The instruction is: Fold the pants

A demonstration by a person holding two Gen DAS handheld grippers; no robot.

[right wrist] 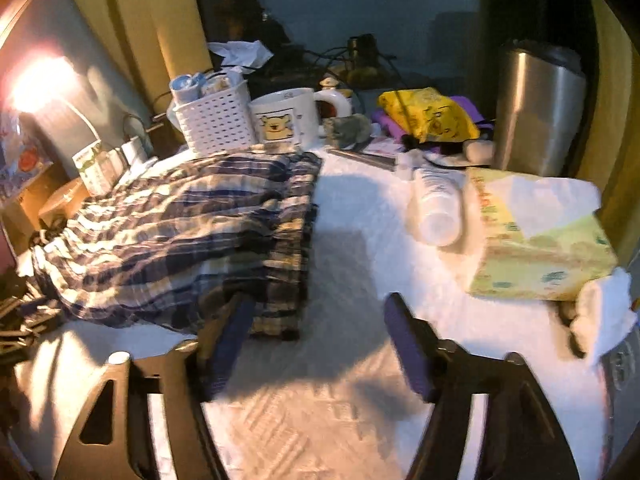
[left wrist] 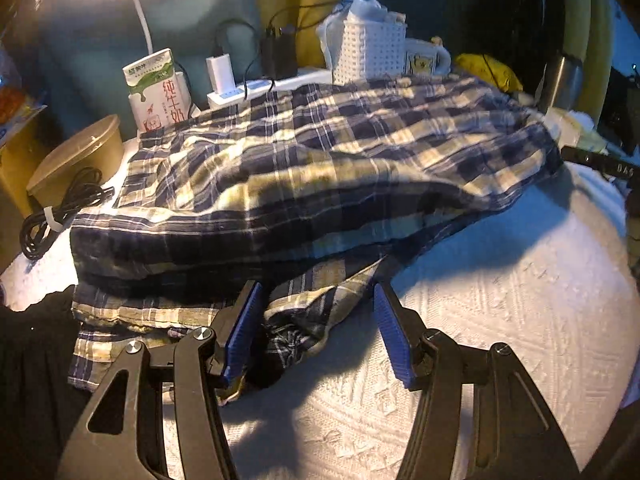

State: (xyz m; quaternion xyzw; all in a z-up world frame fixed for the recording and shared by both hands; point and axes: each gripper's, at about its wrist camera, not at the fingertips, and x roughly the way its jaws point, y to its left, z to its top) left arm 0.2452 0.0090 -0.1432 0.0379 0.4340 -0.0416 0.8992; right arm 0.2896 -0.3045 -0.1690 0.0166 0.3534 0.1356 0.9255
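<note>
Navy and cream plaid pants [left wrist: 320, 160] lie folded over in layers on a white textured tablecloth [left wrist: 500, 320]. In the left wrist view their rumpled lower hem [left wrist: 304, 312] reaches in between the blue pads of my left gripper [left wrist: 318, 286]. Its jaws stand apart and neither pad presses the cloth. In the right wrist view the pants [right wrist: 180, 232] spread to the left. My right gripper [right wrist: 320, 300] hovers open over bare tablecloth at their near right corner, and its left finger [right wrist: 232, 340] overlaps the pants' edge.
Behind the pants stand a milk carton [left wrist: 158, 88], a power strip [left wrist: 260, 88], a white basket [right wrist: 216, 120] and a bear mug [right wrist: 286, 116]. A steel tumbler [right wrist: 536, 108], a lying bottle [right wrist: 436, 208] and a tissue box [right wrist: 540, 248] crowd the right. A tub [left wrist: 80, 156] and black cable [left wrist: 52, 212] sit left.
</note>
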